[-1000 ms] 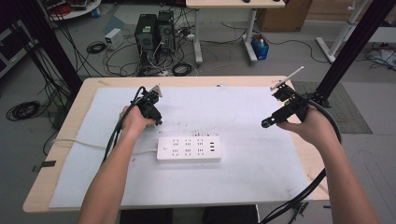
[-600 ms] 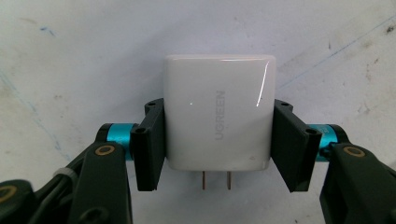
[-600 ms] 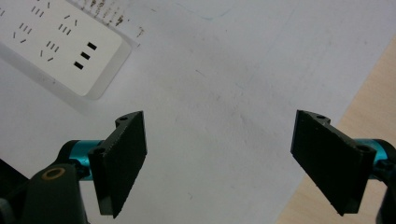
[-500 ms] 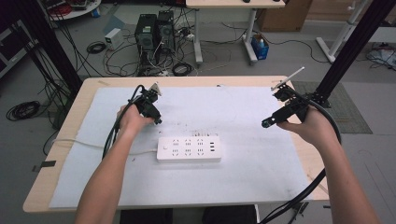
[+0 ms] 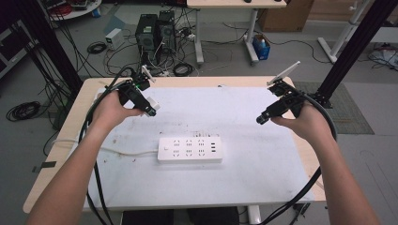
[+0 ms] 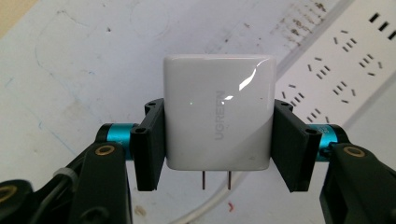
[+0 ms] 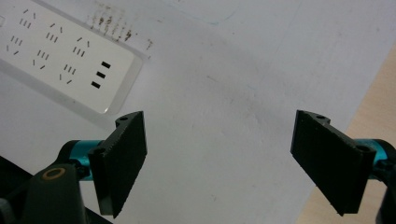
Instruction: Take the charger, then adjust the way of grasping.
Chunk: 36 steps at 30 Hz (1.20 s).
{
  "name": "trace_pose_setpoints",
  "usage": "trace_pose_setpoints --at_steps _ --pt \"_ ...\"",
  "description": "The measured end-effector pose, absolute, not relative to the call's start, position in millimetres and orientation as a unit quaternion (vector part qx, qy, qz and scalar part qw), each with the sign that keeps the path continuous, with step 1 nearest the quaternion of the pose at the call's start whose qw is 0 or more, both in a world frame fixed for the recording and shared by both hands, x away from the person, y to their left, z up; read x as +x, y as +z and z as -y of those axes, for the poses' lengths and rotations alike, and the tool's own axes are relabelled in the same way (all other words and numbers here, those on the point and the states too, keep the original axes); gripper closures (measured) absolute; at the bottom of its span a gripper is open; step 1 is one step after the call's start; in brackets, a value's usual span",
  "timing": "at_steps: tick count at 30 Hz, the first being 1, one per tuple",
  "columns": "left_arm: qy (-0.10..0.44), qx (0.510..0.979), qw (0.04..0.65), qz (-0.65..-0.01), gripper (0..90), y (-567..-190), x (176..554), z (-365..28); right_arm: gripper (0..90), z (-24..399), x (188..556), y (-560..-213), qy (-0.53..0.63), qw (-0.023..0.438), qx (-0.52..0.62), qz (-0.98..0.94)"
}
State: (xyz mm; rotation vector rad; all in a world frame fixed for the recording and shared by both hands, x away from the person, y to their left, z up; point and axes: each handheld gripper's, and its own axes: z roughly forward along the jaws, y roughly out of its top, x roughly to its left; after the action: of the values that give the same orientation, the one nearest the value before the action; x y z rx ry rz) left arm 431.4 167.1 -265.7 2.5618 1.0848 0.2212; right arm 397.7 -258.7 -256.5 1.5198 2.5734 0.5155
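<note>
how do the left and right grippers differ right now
The left gripper is shut on a white charger, prongs showing below it; the right gripper is open and empty. In the high view, the left gripper sits toward the table's far left, the right gripper toward its right edge. Both hover above the white mat, off the power strip.

"UGREEN" embossed on white charger (image 6: 217,112) face; no other text legible.

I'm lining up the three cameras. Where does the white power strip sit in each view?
High view: power strip at table centre, nearer the person than both grippers.
Left gripper view: upper right, behind the held charger.
Right gripper view: upper left, past the open jaws.
Shared landmark: the white mat under the strip.
</note>
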Motion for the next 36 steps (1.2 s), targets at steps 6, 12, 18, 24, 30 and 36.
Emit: trace_pose_setpoints --at_steps 6,12,18,24,30,36 --pt "0.086 0.905 0.182 -0.374 42.5 -253 421 -170 18.0 256 399 -252 0.173 0.043 0.504 -0.845" --pt "0.084 0.912 0.258 -0.307 42.5 -249 407 -164 18.0 249 397 -245 0.203 0.009 0.514 -0.833" --pt "0.083 0.919 0.320 -0.214 42.5 -259 394 -132 18.2 232 394 -243 0.244 -0.032 0.520 -0.818" --pt "0.075 0.918 0.366 -0.134 42.5 -266 387 -102 23.8 211 394 -247 0.296 -0.100 0.514 -0.799" --pt "0.070 0.912 0.395 -0.090 42.5 -272 385 -77 26.0 196 394 -252 0.343 -0.162 0.511 -0.771" --pt "0.085 0.908 0.406 -0.057 42.5 -274 379 -57 26.4 181 398 -258 0.365 -0.203 0.514 -0.749"
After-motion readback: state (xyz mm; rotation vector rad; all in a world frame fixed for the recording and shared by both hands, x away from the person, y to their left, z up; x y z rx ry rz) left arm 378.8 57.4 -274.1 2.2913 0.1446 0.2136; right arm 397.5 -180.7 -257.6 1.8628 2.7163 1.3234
